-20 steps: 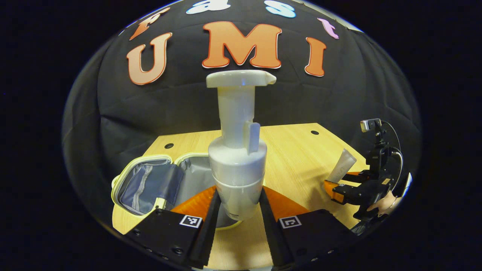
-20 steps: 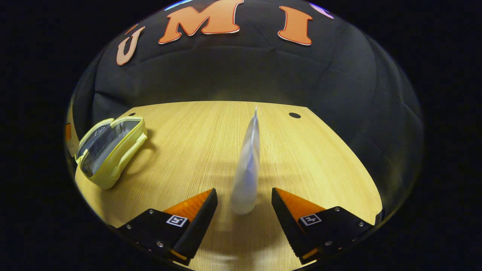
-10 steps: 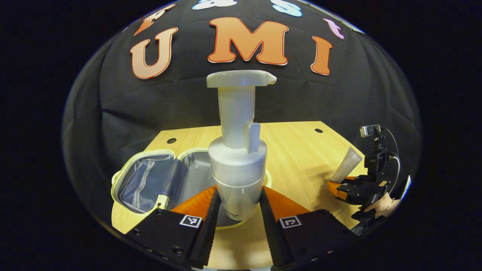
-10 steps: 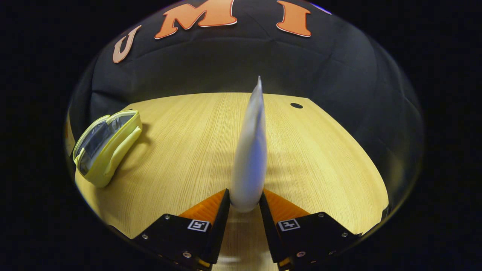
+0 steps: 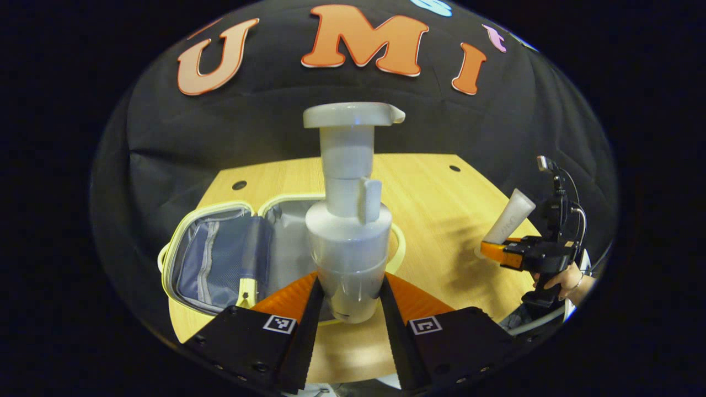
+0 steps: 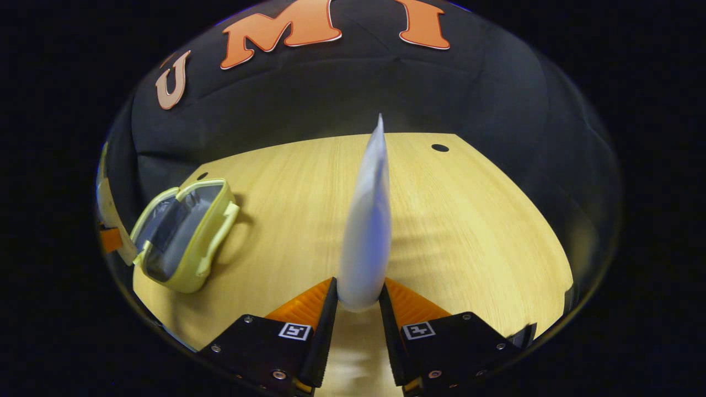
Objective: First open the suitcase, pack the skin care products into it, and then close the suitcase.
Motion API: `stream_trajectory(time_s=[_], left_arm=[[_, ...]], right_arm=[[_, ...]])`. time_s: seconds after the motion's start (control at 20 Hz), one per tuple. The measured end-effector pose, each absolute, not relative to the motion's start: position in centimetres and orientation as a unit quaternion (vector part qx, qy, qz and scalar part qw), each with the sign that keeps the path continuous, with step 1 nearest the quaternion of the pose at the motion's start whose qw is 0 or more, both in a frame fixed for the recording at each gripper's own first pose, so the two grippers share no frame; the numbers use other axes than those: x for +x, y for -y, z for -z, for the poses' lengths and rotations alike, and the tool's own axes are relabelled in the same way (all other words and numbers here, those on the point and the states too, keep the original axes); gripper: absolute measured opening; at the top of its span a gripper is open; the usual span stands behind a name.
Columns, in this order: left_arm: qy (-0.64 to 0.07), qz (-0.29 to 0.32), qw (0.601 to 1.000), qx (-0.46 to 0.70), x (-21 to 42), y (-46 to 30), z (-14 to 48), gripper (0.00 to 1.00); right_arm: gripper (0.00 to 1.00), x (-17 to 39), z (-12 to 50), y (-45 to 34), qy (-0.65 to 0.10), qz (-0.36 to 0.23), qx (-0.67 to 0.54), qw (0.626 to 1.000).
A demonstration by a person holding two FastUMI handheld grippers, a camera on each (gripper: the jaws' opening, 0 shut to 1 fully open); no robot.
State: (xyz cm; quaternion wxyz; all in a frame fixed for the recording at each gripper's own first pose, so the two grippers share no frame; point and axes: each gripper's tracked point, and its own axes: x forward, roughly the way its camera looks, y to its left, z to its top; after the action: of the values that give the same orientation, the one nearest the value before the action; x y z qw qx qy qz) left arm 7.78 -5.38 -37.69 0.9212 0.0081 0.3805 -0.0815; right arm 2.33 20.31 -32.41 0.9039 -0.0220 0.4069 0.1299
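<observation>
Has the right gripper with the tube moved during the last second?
Yes. In the left gripper view the right gripper has lifted the tube off the wooden table; its lower end now hangs above the tabletop, on which it earlier stood.

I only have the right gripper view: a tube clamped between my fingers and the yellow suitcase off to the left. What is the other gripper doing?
Observer: The left gripper is shut on a white pump bottle, held upright.
Operator: Where is it relative to the suitcase?
Observer: In the left gripper view the bottle's base sits in front of the open suitcase, whose grey lining is exposed.
Operator: Anything packed yet?
Observer: None that I can see; the bottle hides part of the interior. Your right gripper holds the tube off to that side, above the table.
</observation>
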Motion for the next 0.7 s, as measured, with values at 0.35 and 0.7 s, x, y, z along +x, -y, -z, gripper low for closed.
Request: stream_trajectory(time_s=[0.35, 0.7], left_arm=[[-0.522, 0.144, 0.84, 0.034, 10.3, -0.9, 39.7, 0.6], [-0.613, 0.126, 0.78, -0.006, 14.0, -3.7, 46.8, 0.6]], right_arm=[[0.41, -1.0, 28.0, -25.7, -0.408, -0.136, 0.022, 0.902], [0.46, -2.5, 27.2, -26.6, -0.425, -0.117, 0.02, 0.898]])
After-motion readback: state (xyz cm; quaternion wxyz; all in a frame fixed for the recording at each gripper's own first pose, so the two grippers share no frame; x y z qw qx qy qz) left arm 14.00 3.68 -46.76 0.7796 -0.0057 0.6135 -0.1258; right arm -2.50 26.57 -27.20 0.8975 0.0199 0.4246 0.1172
